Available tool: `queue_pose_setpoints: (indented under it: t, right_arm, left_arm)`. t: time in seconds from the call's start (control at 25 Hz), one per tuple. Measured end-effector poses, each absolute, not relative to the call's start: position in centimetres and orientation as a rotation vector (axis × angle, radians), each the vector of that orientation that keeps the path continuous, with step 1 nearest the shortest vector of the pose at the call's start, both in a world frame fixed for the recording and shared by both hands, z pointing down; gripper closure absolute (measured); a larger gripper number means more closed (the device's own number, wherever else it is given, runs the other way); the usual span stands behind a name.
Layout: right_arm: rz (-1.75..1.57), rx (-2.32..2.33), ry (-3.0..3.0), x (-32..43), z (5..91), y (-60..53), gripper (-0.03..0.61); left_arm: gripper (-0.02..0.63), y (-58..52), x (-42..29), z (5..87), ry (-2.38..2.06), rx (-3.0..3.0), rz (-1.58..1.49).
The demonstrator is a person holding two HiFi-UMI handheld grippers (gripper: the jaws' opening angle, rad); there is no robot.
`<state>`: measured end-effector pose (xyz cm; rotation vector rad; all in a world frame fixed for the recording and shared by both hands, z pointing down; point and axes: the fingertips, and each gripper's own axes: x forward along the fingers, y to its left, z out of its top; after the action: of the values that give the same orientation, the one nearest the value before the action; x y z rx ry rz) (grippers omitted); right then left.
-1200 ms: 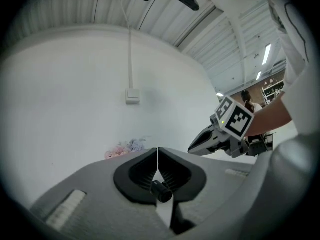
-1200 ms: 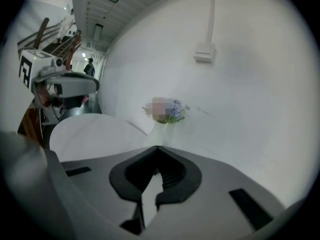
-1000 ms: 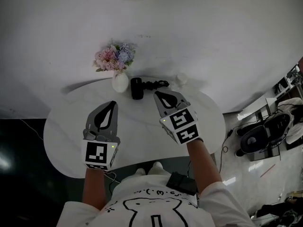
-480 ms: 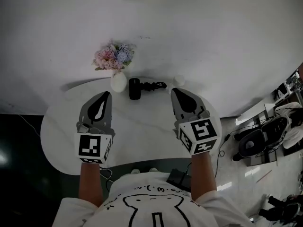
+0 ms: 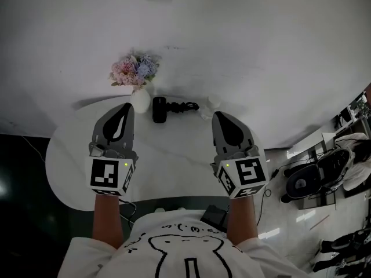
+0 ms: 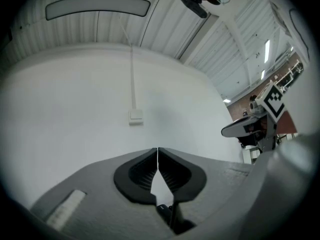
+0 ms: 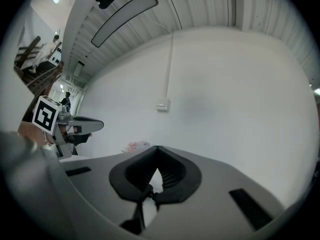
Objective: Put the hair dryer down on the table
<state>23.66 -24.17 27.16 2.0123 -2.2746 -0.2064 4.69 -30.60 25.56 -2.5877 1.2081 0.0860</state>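
**Dryer's down, both grippers backed off**

The hair dryer (image 5: 159, 109) is left lying on the table (image 5: 64, 167), at the far side just beside the vase (image 5: 139, 100), w/ its cord (image 5: 184, 106) bunched up to its right. A sec ago the right gripper (image 5: 222, 119) was parked right next to it. Since then it's been swung out to the right and lifted, and the left gripper (image 5: 124, 110) has been raised a bit too. Both are now held well apart from the dryer.

In both gripper views the jaws are seen pressed tip to tip, nothing caught between them. So the put-down looks done imo.

Materials etc:
- Dryer: matte black, stubby barrel, kinked cord.
- Tabletop: white, rounded edge, faint marble-ish veining.
- Vase: white, bulbous, topped w/ pink/lilac flowers (image 5: 133, 69).
- Grippers: grey plastic shells fitted w/ black ribbed pads (image 6: 141, 171).
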Motion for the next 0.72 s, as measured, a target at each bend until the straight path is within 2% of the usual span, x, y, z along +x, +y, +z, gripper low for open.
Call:
queue_pose_setpoints:
  t: [0.72]
  right_arm:
    - [-0.275,2.014,-2.310,24.1,25.9,-23.1,0.580]
  left_arm:
    - [0.594,-29.2,5.3,23.9,1.223,-2.548,0.141]
